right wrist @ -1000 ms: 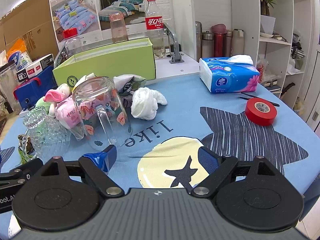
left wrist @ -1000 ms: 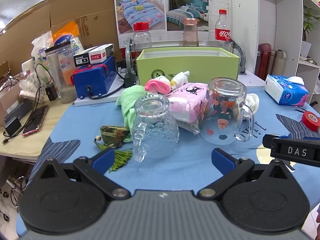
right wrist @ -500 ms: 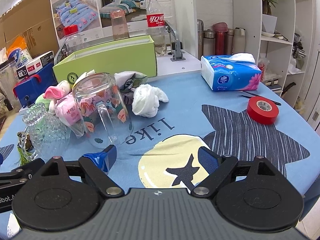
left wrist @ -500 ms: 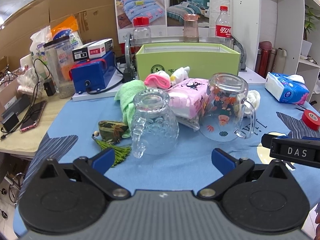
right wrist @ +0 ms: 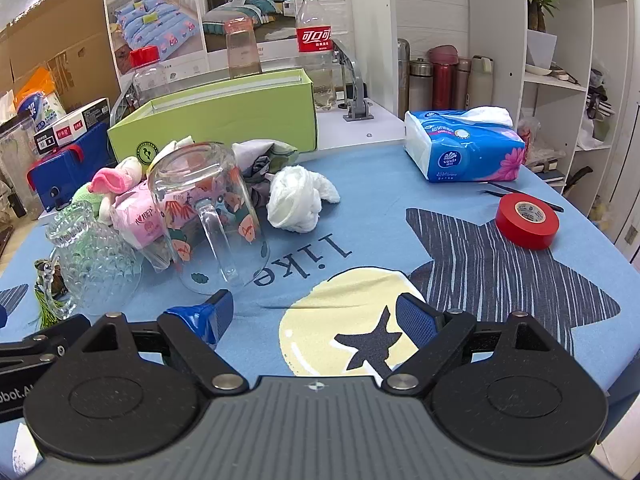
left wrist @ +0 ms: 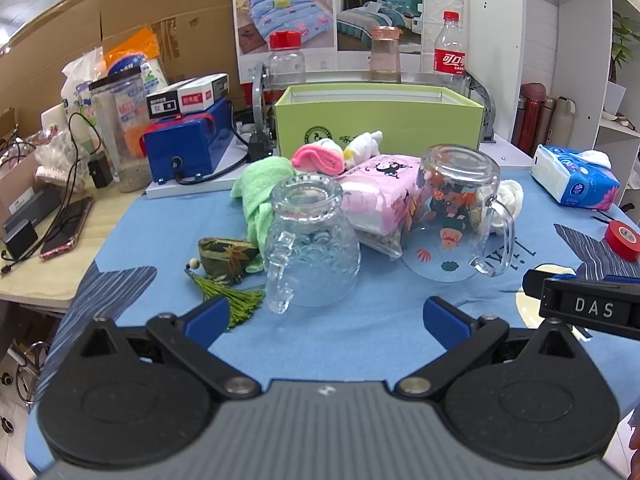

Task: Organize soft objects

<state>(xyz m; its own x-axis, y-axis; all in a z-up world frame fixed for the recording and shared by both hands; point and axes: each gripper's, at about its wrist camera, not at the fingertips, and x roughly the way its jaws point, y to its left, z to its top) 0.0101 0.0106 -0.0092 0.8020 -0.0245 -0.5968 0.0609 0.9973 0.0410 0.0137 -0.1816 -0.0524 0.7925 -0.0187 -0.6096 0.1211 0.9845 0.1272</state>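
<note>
Two claws, both sitting wide open with nothing between the fingers. I'm holding the left claw [left wrist: 326, 316] low over the blue desk [left wrist: 168, 216], facing the upturned ribbed glass mug [left wrist: 310, 248]. I'm hovering the right claw [right wrist: 314, 314] just beside it, over the yellow moon print, with the upturned printed glass mug [right wrist: 208, 216] ahead to its left.

Soft stuff is lying bunched behind the two mugs, in front of the green box [left wrist: 380, 118]:
- green cloth [left wrist: 260, 192] touching the ribbed mug's far left side
- pink sock [left wrist: 318, 158] and a white plush piece [left wrist: 362, 144] sitting on top of the pile
- pink tissue pack [left wrist: 380, 196] wedged between the mugs, leaning on both
- white cloth ball [right wrist: 298, 200] just right of the printed mug
- grey garment [right wrist: 262, 162] behind that, against the box

Camo pouch with green tassel [left wrist: 228, 254] is lying left of the ribbed mug. Blue tissue pack [right wrist: 464, 150] and red tape roll [right wrist: 526, 220] are sitting well apart on the right side of the desk.
</note>
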